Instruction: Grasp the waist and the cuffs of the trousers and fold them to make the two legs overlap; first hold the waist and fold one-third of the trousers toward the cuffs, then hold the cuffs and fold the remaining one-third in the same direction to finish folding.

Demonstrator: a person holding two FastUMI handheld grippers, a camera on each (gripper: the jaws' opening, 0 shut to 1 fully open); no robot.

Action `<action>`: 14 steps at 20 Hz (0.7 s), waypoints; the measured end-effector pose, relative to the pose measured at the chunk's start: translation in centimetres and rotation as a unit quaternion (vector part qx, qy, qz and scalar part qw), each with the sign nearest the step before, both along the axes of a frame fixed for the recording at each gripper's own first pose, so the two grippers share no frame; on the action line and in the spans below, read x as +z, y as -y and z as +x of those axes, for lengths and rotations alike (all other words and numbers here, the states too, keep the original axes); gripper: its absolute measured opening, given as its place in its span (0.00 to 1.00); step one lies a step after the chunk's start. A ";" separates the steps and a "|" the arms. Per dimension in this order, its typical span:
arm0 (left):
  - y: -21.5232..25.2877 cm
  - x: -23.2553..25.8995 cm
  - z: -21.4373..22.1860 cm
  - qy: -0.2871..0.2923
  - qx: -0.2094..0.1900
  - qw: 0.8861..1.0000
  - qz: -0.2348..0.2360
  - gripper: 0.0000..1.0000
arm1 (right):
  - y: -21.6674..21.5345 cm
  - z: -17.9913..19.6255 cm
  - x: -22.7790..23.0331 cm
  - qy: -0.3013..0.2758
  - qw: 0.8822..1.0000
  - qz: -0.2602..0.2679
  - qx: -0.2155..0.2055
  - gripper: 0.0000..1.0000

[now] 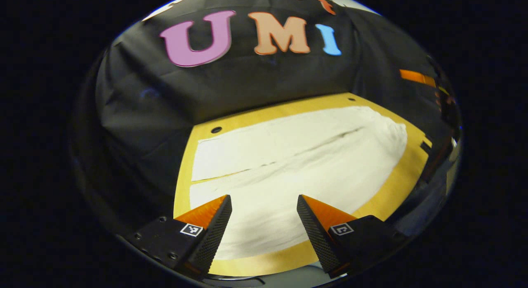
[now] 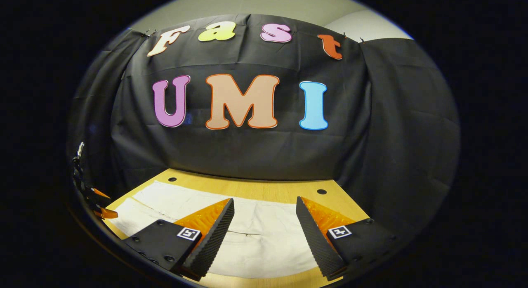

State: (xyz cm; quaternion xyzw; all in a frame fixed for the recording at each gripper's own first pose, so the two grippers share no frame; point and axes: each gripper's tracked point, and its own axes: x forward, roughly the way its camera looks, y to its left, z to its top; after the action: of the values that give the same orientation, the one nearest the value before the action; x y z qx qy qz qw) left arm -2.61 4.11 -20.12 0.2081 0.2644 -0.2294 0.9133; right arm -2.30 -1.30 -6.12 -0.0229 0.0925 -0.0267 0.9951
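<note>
On the wooden table point(image 1: 396, 197) lie white trousers point(image 1: 288, 164); both grippers point(image 1: 264, 216) point(image 2: 265, 218) hang spread.

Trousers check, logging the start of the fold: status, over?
Left gripper open, right gripper open, both above cloth. Trousers flat on table, unfolded. Nothing in the way.
</note>
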 end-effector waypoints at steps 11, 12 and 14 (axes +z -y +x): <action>-6.5 -8.2 -4.7 -0.187 -0.220 0.932 0.220 0.92 | -0.2 -1.1 -2.9 -0.043 0.999 -0.029 -0.009 0.98; -7.2 -8.7 -4.8 -0.199 -0.228 0.925 0.231 0.92 | -0.3 -1.1 -3.0 -0.045 0.998 -0.035 -0.007 0.98; -8.0 -9.7 -5.2 -0.220 -0.241 0.912 0.247 0.90 | -0.4 -1.1 -3.7 -0.054 0.998 -0.040 -0.005 0.98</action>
State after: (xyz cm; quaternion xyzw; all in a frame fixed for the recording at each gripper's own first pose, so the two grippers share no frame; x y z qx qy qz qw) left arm -7.79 12.06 -29.80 0.4288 0.4485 -0.4103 0.6683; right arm -3.36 -0.86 -9.82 -0.0641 0.1446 -0.0336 0.9868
